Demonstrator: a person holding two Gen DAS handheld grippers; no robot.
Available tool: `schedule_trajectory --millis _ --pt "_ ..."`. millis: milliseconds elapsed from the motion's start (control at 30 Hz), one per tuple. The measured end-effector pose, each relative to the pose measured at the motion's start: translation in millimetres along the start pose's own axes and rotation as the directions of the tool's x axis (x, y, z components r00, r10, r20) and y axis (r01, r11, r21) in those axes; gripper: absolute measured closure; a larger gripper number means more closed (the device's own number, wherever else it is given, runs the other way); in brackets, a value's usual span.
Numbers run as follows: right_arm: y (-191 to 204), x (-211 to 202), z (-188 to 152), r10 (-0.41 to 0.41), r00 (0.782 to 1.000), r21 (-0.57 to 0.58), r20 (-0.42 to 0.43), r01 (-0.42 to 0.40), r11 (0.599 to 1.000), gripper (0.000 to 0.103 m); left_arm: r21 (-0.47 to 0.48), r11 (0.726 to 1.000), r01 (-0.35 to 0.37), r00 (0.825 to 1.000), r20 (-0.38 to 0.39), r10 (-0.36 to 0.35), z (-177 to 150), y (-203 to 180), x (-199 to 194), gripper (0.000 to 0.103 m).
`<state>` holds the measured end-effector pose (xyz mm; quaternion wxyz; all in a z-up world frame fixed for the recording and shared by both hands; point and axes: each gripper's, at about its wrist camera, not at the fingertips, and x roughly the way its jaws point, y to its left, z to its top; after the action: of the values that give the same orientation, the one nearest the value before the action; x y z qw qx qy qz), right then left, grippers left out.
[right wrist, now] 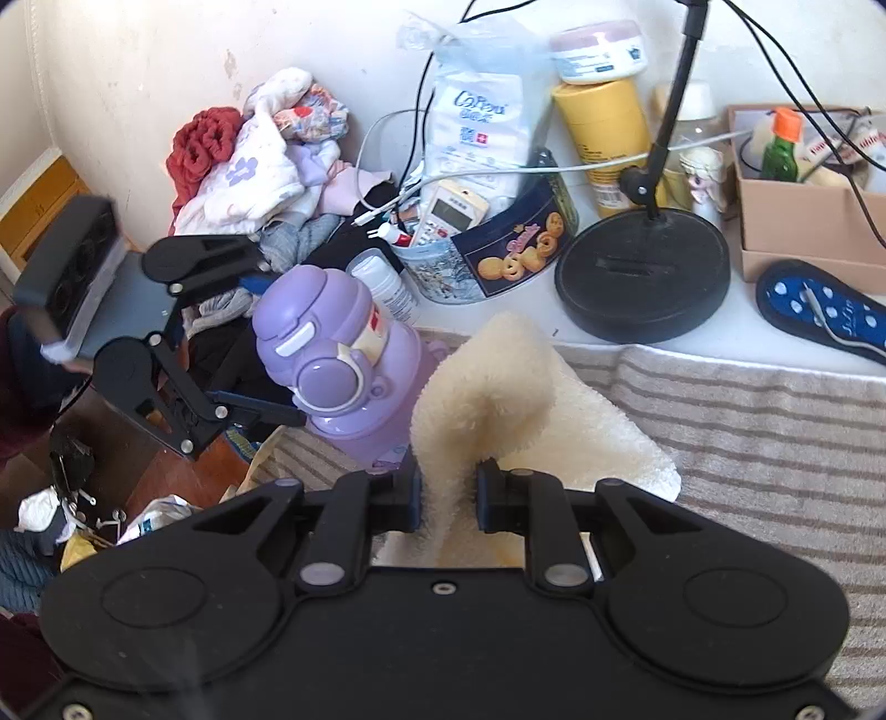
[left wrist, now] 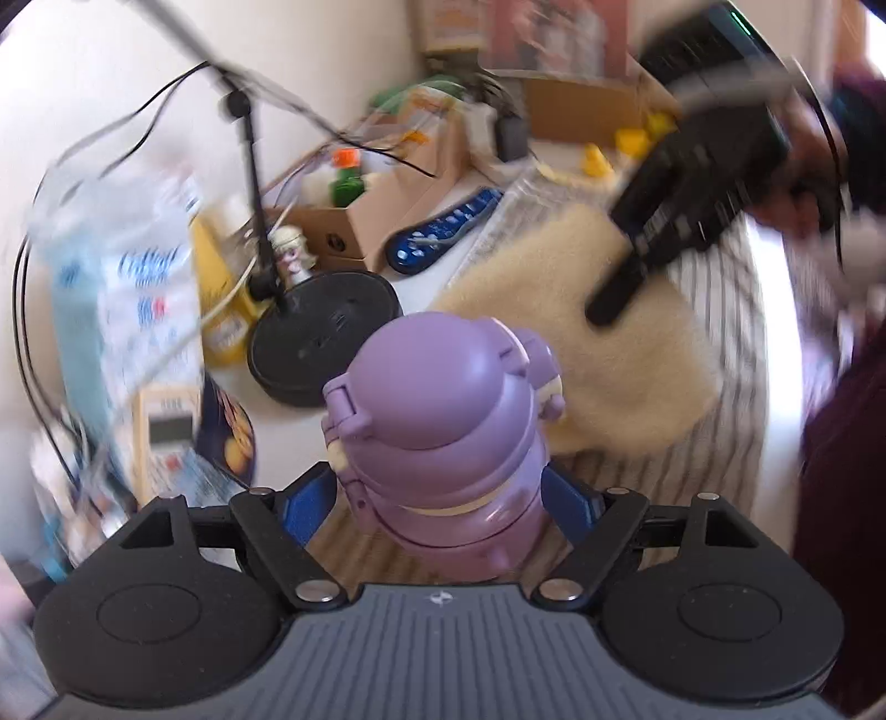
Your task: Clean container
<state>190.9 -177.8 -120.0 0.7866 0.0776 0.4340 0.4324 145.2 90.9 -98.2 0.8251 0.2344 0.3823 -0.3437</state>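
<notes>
Lilac plastic flask with domed lid (right wrist: 338,354) upright at the near left edge of the striped towel (right wrist: 747,421). Left tongs (left wrist: 437,501) straddling it, spread wide, pad contact unclear. Right tongs (right wrist: 448,495) pinched on the cream fleecy cloth (right wrist: 498,399) just right of the flask. Black round lamp base (right wrist: 642,271) behind it; open towel to the right.

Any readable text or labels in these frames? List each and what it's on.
"CoRou": white plastic pack behind the cookie tin.
Cookie tin: script too small to read.
Remote control: display and buttons unreadable.
Yellow tube and white jar: print too small.
Blue insole: lettering unclear.
Purple bottle: red mark on its label, unreadable.
</notes>
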Motion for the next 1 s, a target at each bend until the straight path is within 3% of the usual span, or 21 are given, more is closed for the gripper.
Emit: schedule_trajectory --millis 67,133,233,300,367,433,533,567,767,1000 --pt "3 2 1 -0.002 1.0 -0.01 -0.002 0.002 1.0 0.086 -0.153 0.988 -0.004 1.0 0.025 0.008 1 2 -7 0.022" --pt "4 2 2 0.003 1.0 -0.01 0.0 -0.003 1.0 0.086 -0.307 0.952 -0.017 0.998 0.05 0.034 2 3 -16 0.021" --pt "6 6 3 0.008 1.0 -0.014 -0.003 -0.008 1.0 0.086 -0.508 0.86 -0.045 0.992 0.079 0.098 5 -2 -24 0.021" --pt "6 8 4 0.014 1.0 -0.019 -0.006 -0.014 1.0 0.086 -0.594 0.797 -0.109 0.984 0.047 0.17 13 -10 -22 0.021" --pt "7 9 6 0.021 1.0 -0.025 -0.008 -0.021 0.999 0.086 -0.652 0.729 -0.208 0.962 -0.003 0.271 22 -19 -16 0.021" --pt "8 10 6 0.026 1.0 -0.031 -0.012 -0.027 0.999 0.086 -0.71 0.637 -0.301 0.926 -0.058 0.373 27 -26 -12 0.021" --pt "8 11 7 0.031 0.999 -0.041 -0.019 -0.032 0.999 0.086 -0.753 0.533 -0.385 0.875 -0.114 0.471 33 -35 -4 0.021" --pt "8 11 7 0.033 0.999 -0.044 -0.02 -0.034 0.998 0.086 -0.748 0.53 -0.399 0.868 -0.123 0.48 34 -38 -2 0.021" --pt "8 7 6 0.04 0.999 -0.047 -0.016 -0.04 0.998 0.086 -0.718 0.611 -0.334 0.909 -0.074 0.41 26 -32 -2 0.021" --pt "10 1 7 0.033 0.999 -0.056 0.007 -0.033 0.998 0.086 -0.59 0.782 -0.202 0.967 0.008 0.256 22 -14 -4 0.021"
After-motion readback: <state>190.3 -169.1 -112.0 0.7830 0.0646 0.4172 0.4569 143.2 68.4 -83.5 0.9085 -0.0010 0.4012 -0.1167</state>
